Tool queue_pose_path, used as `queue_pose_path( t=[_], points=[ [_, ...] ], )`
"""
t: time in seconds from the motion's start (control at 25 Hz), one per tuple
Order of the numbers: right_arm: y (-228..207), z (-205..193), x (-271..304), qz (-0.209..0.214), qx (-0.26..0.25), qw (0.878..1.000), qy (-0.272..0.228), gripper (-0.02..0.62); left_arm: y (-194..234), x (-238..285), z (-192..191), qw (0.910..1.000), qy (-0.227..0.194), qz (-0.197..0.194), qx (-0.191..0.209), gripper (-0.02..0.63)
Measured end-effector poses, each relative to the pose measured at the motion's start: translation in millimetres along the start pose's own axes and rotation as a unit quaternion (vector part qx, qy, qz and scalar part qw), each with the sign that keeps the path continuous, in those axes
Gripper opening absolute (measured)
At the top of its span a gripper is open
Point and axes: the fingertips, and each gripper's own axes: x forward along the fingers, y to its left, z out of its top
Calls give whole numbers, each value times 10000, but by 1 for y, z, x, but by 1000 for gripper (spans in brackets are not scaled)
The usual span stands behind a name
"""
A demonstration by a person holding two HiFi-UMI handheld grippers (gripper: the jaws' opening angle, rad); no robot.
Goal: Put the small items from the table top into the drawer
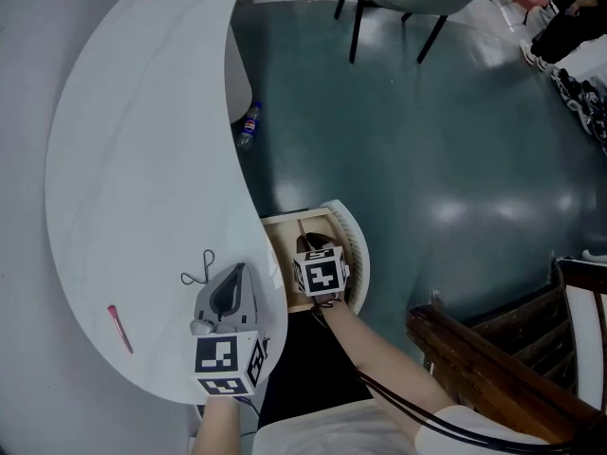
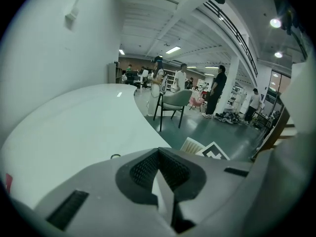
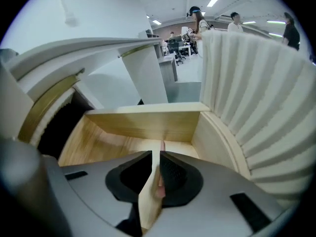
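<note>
Holding thin pink item (image 3: 161, 184) over open drawer (image 3: 143, 125), right gripper (image 3: 159, 156) narrow; left gripper (image 2: 158, 153) closed, empty. Wire clip (image 1: 199, 271), pink stick (image 1: 119, 330) left on worktop (image 1: 142, 159).

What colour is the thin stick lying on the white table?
The stick is pink; the head view shows it best.

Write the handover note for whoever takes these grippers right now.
Left hand-held gripper: shut, empty, at the table's near edge.
Right hand-held gripper: shut on a thin pink stick, inside the open drawer.
Done: drawer open, first stick brought in.
Left: release it, then fetch the second pink stick and the wire loop from the table.
</note>
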Motion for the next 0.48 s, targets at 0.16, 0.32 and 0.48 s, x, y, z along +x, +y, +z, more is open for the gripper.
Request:
queue_pose_path(
  t=[0.16,0.32,0.48],
  points=[
    [8,15,-24,211,-44,9996,-203,60,3,-17,10,9995,-143,265,-73,18],
    [16,26,-54,339,-206,9985,-370,60,3,-37,18,9983,-317,463,-162,18],
    [24,38,-90,557,-461,9959,-549,61,-6,-61,30,9962,-513,652,-273,18]
  ],
)
